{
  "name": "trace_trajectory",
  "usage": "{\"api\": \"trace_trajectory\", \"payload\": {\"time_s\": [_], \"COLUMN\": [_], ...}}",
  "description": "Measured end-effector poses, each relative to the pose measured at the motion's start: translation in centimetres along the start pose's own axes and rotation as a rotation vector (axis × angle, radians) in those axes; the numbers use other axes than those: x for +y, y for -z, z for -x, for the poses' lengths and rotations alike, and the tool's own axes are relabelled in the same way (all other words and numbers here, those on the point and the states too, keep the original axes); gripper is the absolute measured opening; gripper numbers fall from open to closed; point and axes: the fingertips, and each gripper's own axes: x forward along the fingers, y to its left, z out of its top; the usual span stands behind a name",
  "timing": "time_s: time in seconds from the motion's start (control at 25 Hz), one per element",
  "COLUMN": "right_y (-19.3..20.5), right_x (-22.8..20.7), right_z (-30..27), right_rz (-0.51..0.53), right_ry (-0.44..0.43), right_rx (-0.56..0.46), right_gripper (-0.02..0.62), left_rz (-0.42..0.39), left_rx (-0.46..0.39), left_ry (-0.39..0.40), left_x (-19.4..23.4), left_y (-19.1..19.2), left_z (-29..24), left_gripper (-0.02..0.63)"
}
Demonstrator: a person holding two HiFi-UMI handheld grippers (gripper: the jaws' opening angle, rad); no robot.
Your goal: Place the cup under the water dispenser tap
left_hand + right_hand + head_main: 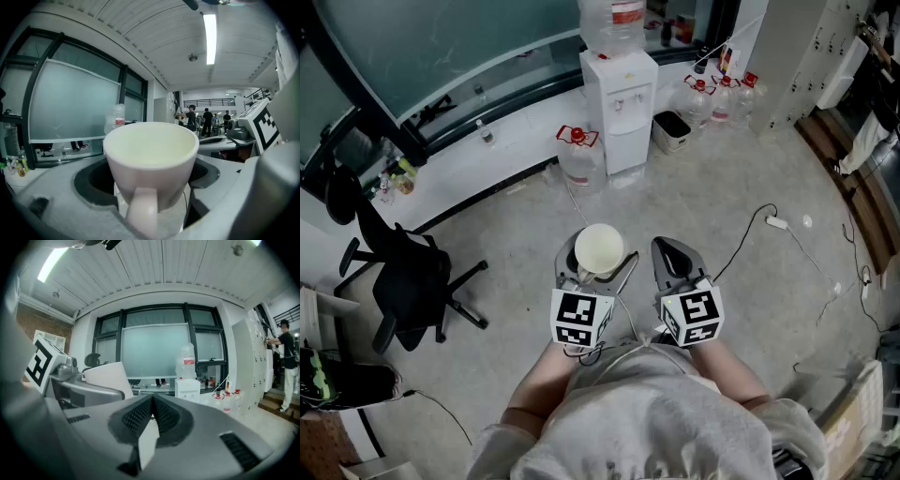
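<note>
Head view first: one plain white cup [599,246] is clamped in the left gripper [597,267] out over the grey floor [741,291], well apart from the single white boxy water dispenser [619,108] by the wall. The right gripper [673,255] is just beside it with its jaws together. I count four clear red-capped water jugs on the floor, one [578,155] left of the dispenser and three [724,94] to its right, plus one black office chair [408,281].

Left gripper view fills up with the cup [150,154]. Its handle points at the camera and a jaw presses in on each side. Only this view shows the cup's pale inside up close, and a few people [206,119] standing far off.

Right gripper view shows its own ribbed black jaws pressed tight against each other. The dispenser [187,389] stands straight ahead in the distance, the cup [105,376] pokes in at the left, and one person [286,366] stands at the right edge.
</note>
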Motion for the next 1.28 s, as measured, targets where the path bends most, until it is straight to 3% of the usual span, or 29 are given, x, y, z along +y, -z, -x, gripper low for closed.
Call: {"api": "trace_trajectory", "payload": {"time_s": [0.44,0.68,0.92,1.08,1.28], "right_y": [0.6,1.9,2.7,2.5,1.9], "right_x": [0.2,-0.3,-1.5,-3.0,-7.7], "right_z": [-0.6,-0.7,-2.0,-4.2,-7.5], "right_rz": [-0.014,-0.081,-0.103,-0.047,-0.042], "right_ry": [0.009,0.024,-0.017,-0.078,-0.142], "right_rx": [0.022,0.046,0.063,0.050,0.031], "right_gripper": [0.028,0.028,0.028,0.029,0.029], "left_rz": [0.024,0.037,0.054,0.069,0.047], "left_rx": [0.005,0.018,0.027,0.011,0.026], "left_ry": [0.008,0.008,-0.019,-0.007,-0.073], "left_x": [1.0,0.9,1.3,1.7,2.2], "left_y": [0.5,1.4,2.0,1.6,1.0], "left_z": [-0.7,-0.9,-2.1,-4.5,-9.2], "left_gripper": [0.453,0.451,0.453,0.453,0.453]}}
